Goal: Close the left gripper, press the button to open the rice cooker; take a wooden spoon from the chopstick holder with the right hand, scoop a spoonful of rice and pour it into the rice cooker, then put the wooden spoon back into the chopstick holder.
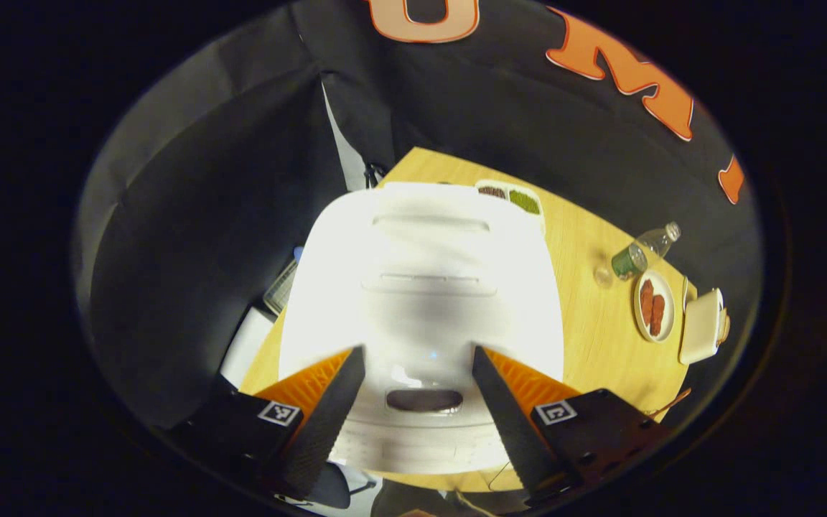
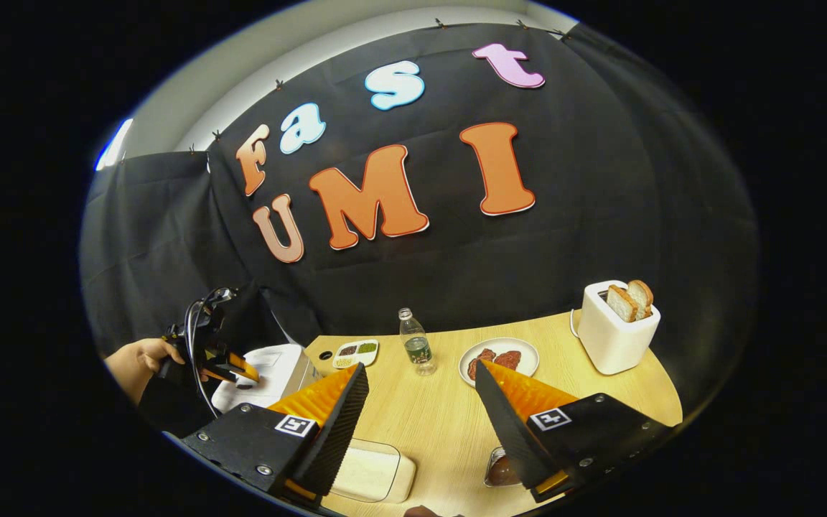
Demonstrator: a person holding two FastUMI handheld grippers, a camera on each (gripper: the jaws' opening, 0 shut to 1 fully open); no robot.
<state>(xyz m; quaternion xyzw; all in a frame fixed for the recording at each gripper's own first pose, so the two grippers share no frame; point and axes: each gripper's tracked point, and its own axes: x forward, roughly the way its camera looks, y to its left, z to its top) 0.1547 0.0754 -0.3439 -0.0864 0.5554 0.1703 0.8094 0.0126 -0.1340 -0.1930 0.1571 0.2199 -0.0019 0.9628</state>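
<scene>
One rice cooker (image 1: 421, 287), lid down, sits at the desk's (image 2: 449, 409) left edge beneath the left hand-held gripper (image 1: 419, 388), whose fingers are spread. The right hand-held gripper (image 2: 421, 409) is spread too. One toaster (image 2: 611, 334) holds two slices; one plate (image 2: 500, 359) carries two brown pieces; one bottle (image 2: 417, 345) stands mid-desk; one divided dish (image 2: 356, 352) holds grains.

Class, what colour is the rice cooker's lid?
White, with a dark oval button near its front edge; the rice cooker shows best in the left gripper view.
</scene>
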